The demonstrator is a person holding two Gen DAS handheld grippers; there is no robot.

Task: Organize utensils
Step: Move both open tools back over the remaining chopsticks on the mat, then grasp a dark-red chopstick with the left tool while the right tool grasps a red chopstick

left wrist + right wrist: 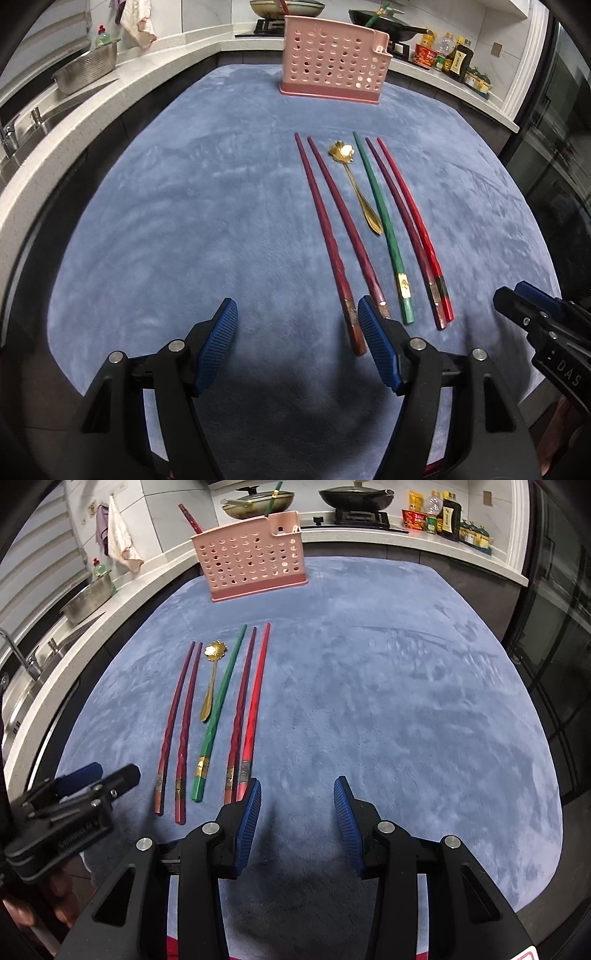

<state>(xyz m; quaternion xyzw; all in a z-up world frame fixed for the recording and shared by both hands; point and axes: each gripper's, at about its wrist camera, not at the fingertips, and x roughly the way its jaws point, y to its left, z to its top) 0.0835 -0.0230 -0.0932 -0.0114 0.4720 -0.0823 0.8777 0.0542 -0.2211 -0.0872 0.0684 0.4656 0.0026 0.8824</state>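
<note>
Left wrist view: left tool (pixel 297 321) and right tool (pixel 297 799) tilt downward over chopsticks (pixel 380 229), jaws apart, empty.

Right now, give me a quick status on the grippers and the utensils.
Left gripper and right gripper open, empty. Five chopsticks and gold spoon flat on blue cloth. Pink holder beyond, path clear.

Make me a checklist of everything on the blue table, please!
Surface: blue cloth, flat.
Job's things: five chopsticks lie side by side, including a green chopstick and a bright red chopstick; gold spoon among them; pink holder upright behind.
Clutter: nothing seen.
Grippers: left gripper open, empty; right gripper open, empty.
Cables: nothing seen.
Surroundings: kitchen counter, sink, pans, bottles.
</note>
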